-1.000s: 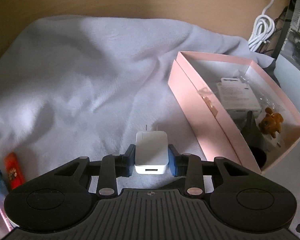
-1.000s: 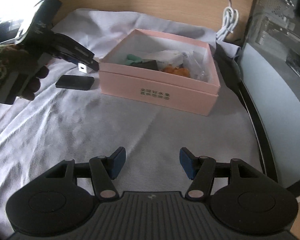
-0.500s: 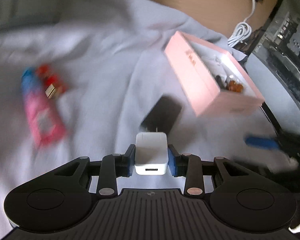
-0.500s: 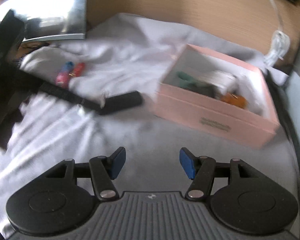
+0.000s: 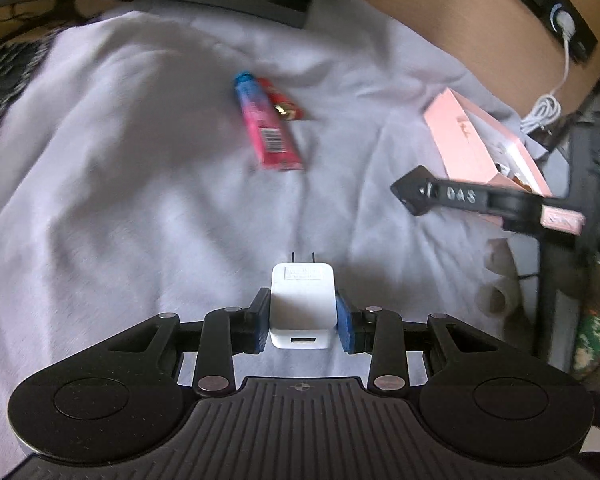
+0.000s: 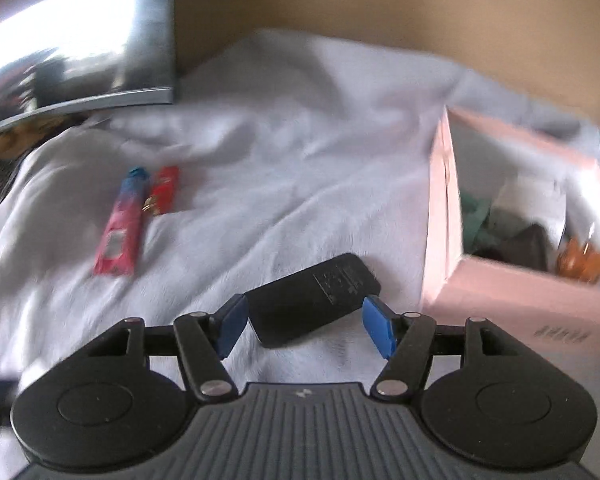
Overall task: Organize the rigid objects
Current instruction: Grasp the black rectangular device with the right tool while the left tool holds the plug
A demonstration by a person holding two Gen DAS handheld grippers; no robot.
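The white charger (image 5: 302, 310) is pinched across its flat sides between my left gripper (image 5: 303, 325) fingers, above the cloth-covered surface. I judge it light, stiff and smooth. Only the right view shows the black slab (image 6: 313, 299) between my right gripper (image 6: 303, 325) fingers, spread; I would grip its long edges. The pink box (image 6: 512, 296) stands near the right edge.
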